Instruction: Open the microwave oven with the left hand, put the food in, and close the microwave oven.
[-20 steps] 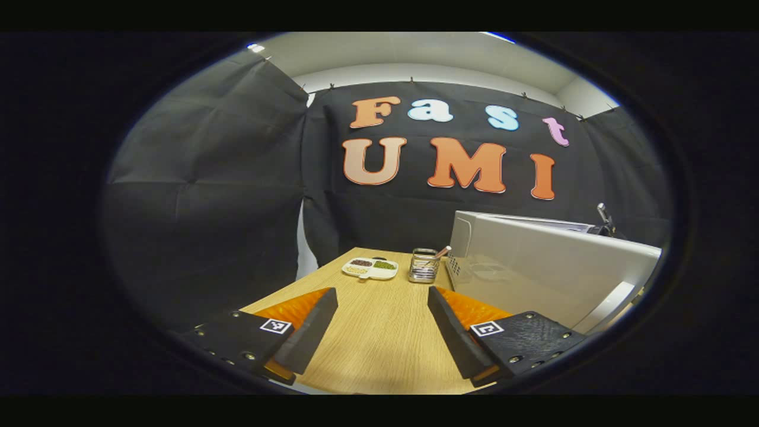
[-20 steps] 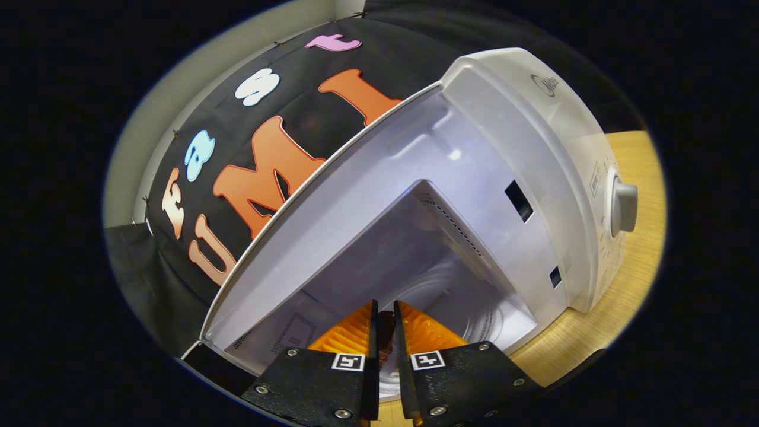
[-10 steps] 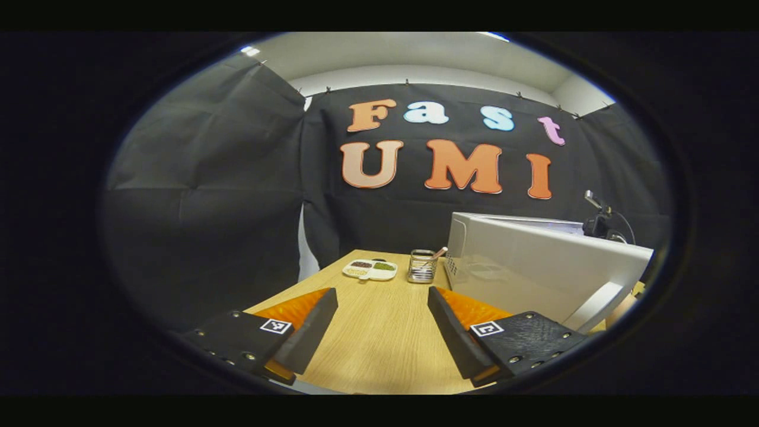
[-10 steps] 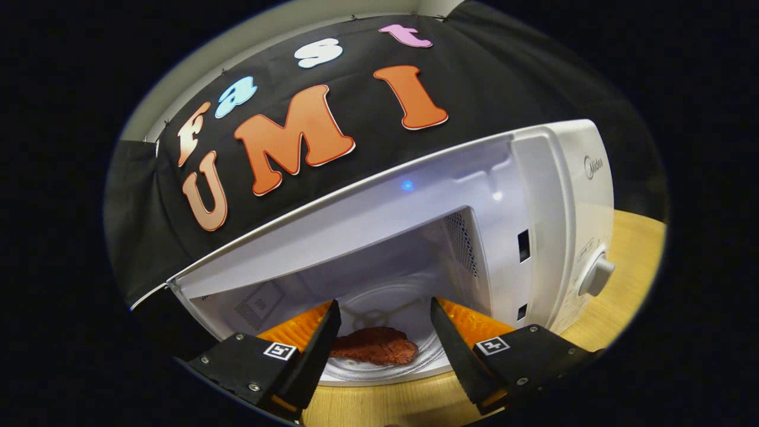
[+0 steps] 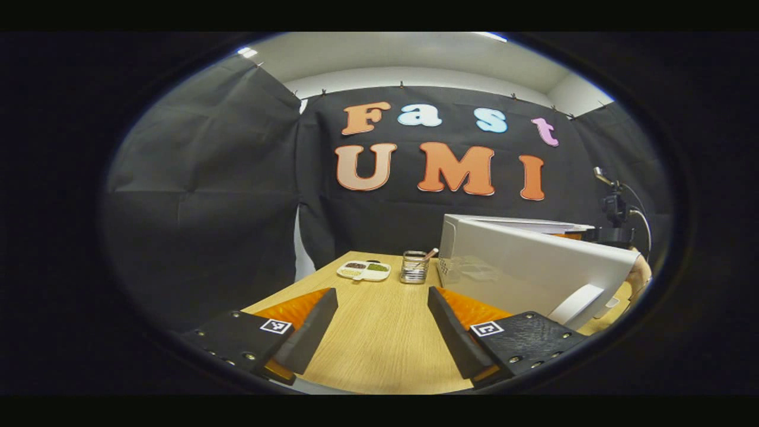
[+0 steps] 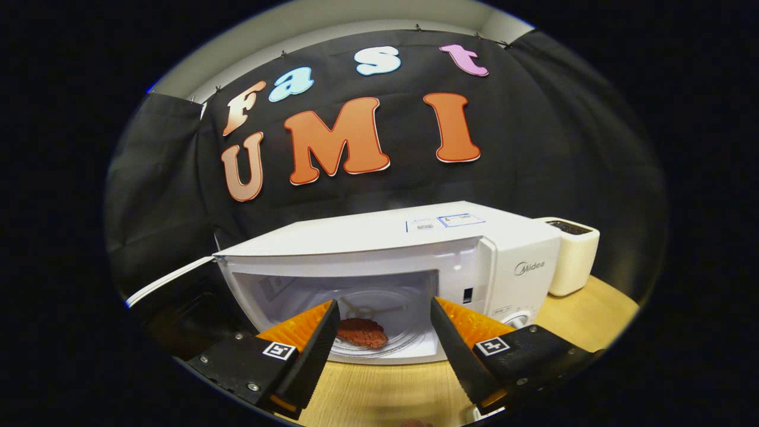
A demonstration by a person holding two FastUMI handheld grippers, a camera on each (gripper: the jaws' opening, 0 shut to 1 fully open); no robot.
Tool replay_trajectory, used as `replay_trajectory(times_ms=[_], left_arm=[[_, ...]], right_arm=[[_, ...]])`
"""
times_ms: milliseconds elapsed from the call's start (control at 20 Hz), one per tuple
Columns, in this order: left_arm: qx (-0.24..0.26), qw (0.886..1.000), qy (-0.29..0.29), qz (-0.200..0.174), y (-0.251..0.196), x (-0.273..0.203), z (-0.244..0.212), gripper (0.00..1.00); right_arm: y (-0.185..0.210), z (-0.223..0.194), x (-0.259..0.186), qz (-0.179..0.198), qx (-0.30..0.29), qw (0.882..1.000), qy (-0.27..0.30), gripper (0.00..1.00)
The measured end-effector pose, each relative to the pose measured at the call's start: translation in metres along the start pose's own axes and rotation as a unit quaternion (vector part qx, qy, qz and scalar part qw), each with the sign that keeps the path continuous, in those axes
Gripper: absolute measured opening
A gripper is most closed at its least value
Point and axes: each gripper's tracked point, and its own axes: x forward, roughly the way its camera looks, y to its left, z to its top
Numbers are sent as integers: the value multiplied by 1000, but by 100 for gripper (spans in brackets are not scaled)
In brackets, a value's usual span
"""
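The brown patty (image 6: 362, 333) lies on the glass plate (image 6: 409, 341) inside the oven (image 6: 415, 255), door (image 5: 533, 270) swung wide. Both tools, left (image 5: 382, 323) and right (image 6: 384, 338), are released, over bare bench (image 5: 379, 344).

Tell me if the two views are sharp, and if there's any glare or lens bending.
Left gripper view: sharp, faint sheen on the microwave door, table edges bowed by the fisheye. Right gripper view: sharp, the food evenly lit inside the microwave, whose top curves.
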Motion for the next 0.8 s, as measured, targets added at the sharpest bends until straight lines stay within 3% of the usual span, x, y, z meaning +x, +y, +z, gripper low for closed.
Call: replay_trajectory(times_ms=[300,500,650,700,800], left_arm=[[12,1000,11,-9,-11,3,-12,94],[24,999,25,-22,-29,6,-24,91],[21,999,19,-40,-51,7,-21,39],[17,998,20,-53,-60,6,-22,10],[7,996,39,-79,-79,4,-32,1]], right_arm=[[-27,48,-52,25,-4,1000,-13,95],[-67,77,-80,-1,-16,999,-40,94],[-90,89,-93,-10,-6,999,-51,94],[-97,92,-95,-13,-5,998,-54,95],[-109,94,-101,-18,-7,998,-55,94]])
